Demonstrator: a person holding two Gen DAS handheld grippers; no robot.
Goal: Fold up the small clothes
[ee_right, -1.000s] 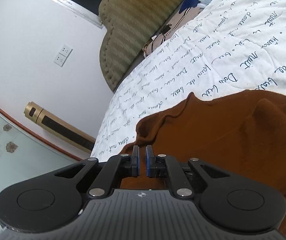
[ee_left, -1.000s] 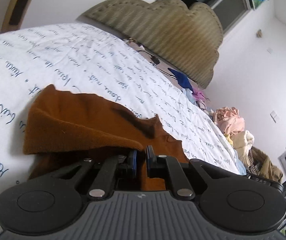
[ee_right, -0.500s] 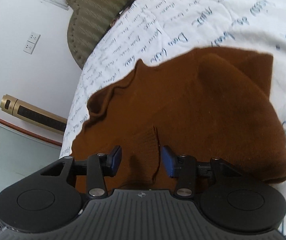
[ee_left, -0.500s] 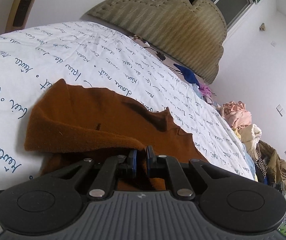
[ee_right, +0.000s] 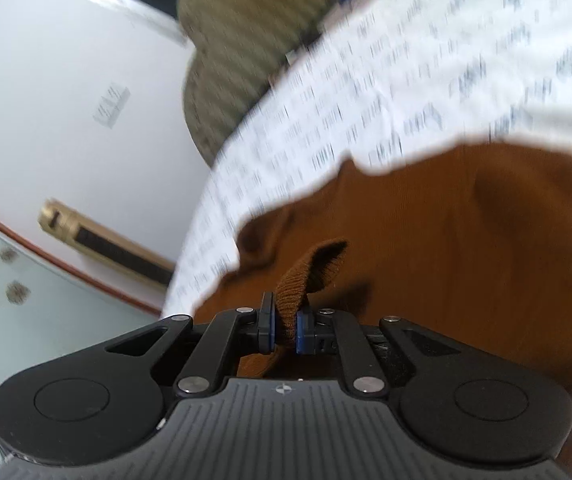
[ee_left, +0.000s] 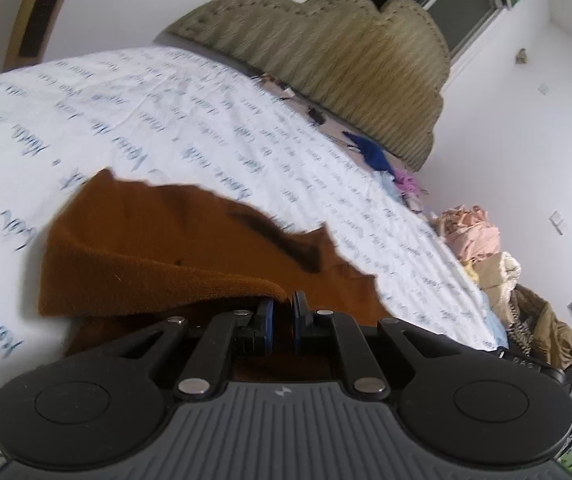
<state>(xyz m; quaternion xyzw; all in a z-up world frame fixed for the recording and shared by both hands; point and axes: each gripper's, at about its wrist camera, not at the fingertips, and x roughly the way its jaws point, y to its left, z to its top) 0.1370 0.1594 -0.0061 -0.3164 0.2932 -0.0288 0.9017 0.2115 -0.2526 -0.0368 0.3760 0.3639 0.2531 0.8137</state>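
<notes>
A rust-brown knitted garment (ee_left: 174, 256) lies rumpled on a bed covered by a white sheet printed with blue handwriting (ee_left: 158, 120). It sits near the bed's foot-end edge, well apart from the olive-green scalloped padded headboard (ee_left: 346, 68) at the far end.

The left claw (ee_left: 283, 316) has its blue-padded fingers drawn close together with only a narrow gap between them. A thick folded layer of the brown knit reaches right up to the tips, but from the left wrist view I cannot tell whether any cloth is truly pinched there.

The right claw (ee_right: 284, 326) is pressed together on a ribbed strip of the garment (ee_right: 446, 240); the strip stands up between the two blue pads and curls over above them. The rest of the cloth spreads out across the sheet (ee_right: 406, 80) ahead of it. The right wrist view is blurred.

Along the bed's far side edge, in the left wrist view, lies a dark blue cloth (ee_left: 372, 152) near the headboard, and further along a heap of pink and cream clothes (ee_left: 478, 240). Beyond the bed's other side, the right wrist view shows a gold cylindrical appliance with a dark panel (ee_right: 106, 240) against the white wall.
</notes>
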